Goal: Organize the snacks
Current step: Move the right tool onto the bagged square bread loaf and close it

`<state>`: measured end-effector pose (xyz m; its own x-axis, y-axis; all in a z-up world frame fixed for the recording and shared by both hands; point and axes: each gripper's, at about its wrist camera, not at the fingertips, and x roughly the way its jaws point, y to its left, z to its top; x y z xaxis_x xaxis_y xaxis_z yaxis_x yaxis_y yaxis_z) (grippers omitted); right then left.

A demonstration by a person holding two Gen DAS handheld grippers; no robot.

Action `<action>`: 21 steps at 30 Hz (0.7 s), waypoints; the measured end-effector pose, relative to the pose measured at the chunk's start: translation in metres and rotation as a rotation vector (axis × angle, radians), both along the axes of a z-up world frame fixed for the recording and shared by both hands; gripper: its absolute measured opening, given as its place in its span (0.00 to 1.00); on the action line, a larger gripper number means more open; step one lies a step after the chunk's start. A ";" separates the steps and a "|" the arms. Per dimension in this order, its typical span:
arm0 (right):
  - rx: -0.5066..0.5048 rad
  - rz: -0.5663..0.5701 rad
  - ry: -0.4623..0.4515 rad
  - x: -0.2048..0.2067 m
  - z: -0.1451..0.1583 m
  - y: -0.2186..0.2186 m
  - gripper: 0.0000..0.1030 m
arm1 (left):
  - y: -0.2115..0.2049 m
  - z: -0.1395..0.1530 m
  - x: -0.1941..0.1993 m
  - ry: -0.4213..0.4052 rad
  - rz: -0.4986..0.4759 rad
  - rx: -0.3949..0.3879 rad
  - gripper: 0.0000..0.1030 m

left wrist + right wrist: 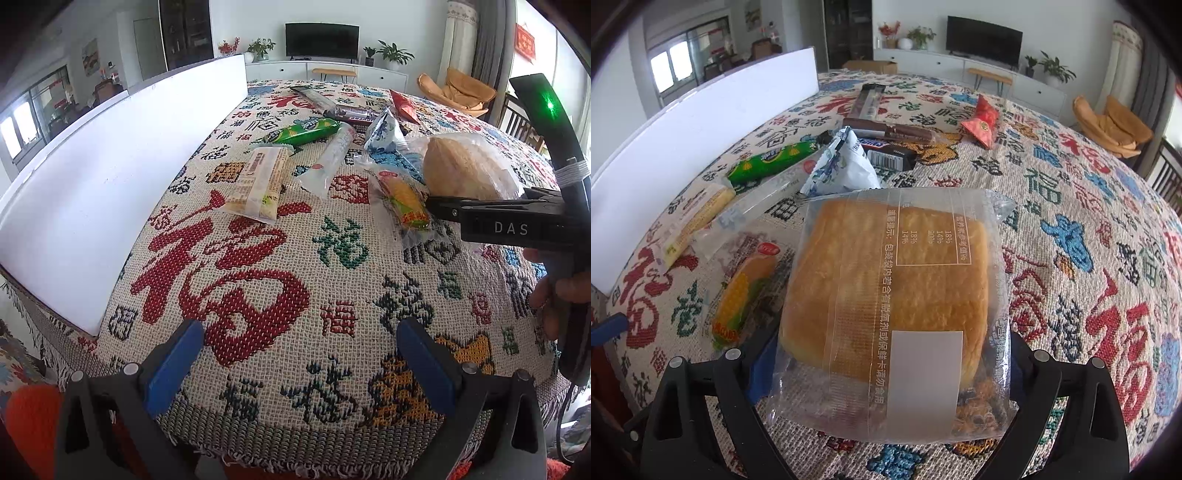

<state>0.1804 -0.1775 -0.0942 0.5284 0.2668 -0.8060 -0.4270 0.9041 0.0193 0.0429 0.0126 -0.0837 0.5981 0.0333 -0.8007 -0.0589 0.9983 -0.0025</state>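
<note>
Bagged bread (886,295) sits clamped in the right claw (886,373) above the table (1089,229); left claw (299,365) gapes wide, holding nothing.

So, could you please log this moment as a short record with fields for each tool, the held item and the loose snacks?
left tool: open, empty, over the woven cloth
right tool: shut on the bagged bread, lifted off the cloth
beside the bread: corn-print snack
loose snacks: green packet, blue-white pouch, red packet
left edge: white board
</note>
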 end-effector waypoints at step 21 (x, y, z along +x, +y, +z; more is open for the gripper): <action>0.007 0.080 -0.009 0.000 -0.002 -0.011 0.93 | 0.021 0.010 0.009 0.013 -0.025 -0.116 1.00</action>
